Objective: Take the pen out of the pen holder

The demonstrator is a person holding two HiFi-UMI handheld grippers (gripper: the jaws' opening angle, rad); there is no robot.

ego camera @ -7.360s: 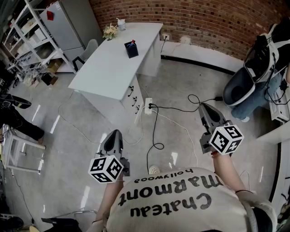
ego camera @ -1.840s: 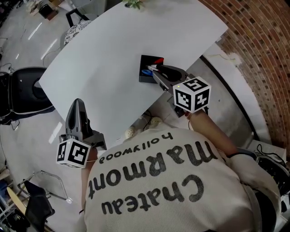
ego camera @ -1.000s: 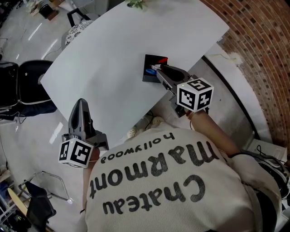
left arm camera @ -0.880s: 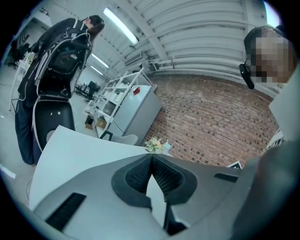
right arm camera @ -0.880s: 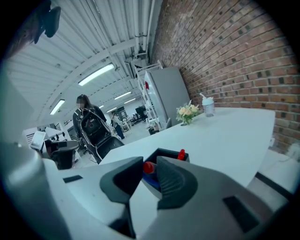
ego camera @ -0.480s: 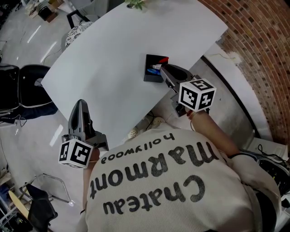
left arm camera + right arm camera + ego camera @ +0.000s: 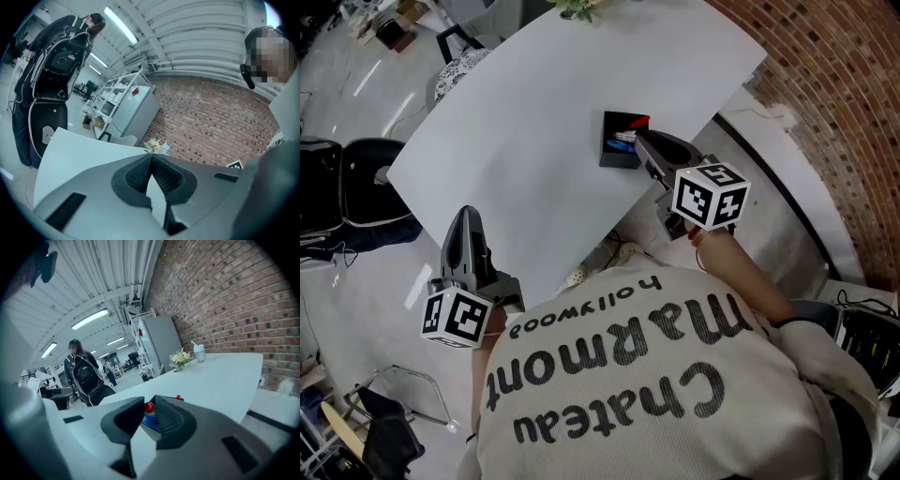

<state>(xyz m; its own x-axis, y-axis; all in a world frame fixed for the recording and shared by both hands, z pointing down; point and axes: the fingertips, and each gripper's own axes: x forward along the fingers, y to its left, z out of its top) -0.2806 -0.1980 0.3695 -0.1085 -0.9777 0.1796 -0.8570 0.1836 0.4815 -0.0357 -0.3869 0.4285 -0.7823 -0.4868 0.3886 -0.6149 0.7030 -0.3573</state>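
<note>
- The pen holder (image 7: pixel 617 150) stands on the surface (image 7: pixel 516 103), near its right edge.
- A pen (image 7: pixel 149 407) stands in the pen holder.
- Flowers (image 7: pixel 577 7) sit far behind it.
- A chair (image 7: pixel 352 187) is left of the surface.

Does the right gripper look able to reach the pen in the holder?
Likely yes: the right gripper is at the holder, jaws closing with the pen between them; nothing blocks.

I wear a cream ribbed top (image 7: pixel 609 412) with big dark lettering, Chateau Marmont, and smaller hollywood. My left tool (image 7: pixel 467 212) is grey, with black ridged pads (image 7: pixel 138 176) and a white cube (image 7: pixel 450 316) bearing black square markers.
</note>
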